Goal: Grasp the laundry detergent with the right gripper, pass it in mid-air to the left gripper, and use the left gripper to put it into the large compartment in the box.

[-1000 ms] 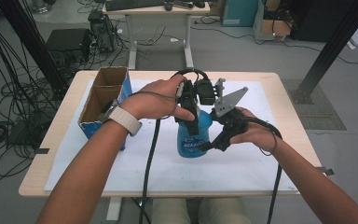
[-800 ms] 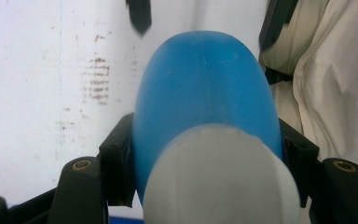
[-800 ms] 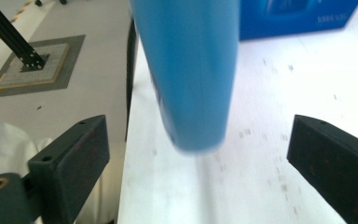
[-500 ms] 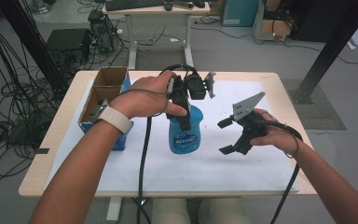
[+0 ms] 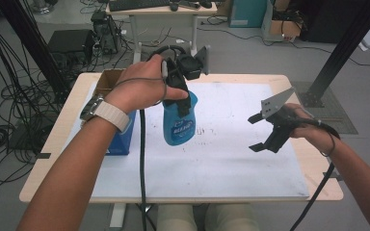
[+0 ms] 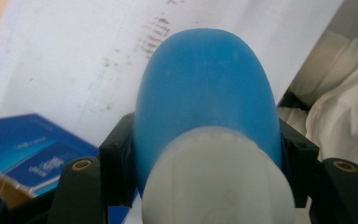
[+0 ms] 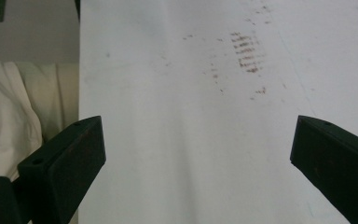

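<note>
High view is showing a person at a white-covered worktop (image 5: pixel 231 178), with a gripper in each hand. The left gripper (image 5: pixel 180 98), at about 11 o'clock from the middle of the sheet, is clamping its fingers on the upper part of a blue bottle (image 5: pixel 178 126). That bottle is hanging upright just above the sheet; a second ago it was lower, near the middle, with both grippers around it. A blue cardboard box (image 5: pixel 118 132), open at the top, is sitting at 9 o'clock, close beside the bottle.

The right gripper (image 5: pixel 259 132) is now well apart from the bottle, out at 3 o'clock. Its fingers have just been opening and are standing wide, with nothing between them. Since a second ago it has been pulling away to that side.

Left gripper view is looking down along the blue bottle (image 6: pixel 205 88) and its white cap (image 6: pixel 219 182), with the black fingers (image 6: pixel 117 165) pressing on either side; a corner of the box (image 6: pixel 28 156) is showing at 8 o'clock.

Right gripper view is showing two spread fingers (image 7: pixel 67 163) over bare, lightly smudged white sheet (image 7: pixel 191 140).

Judging from this, the handover is done: the left hand alone is carrying the bottle, probably toward the box, while the right hand is free.
</note>
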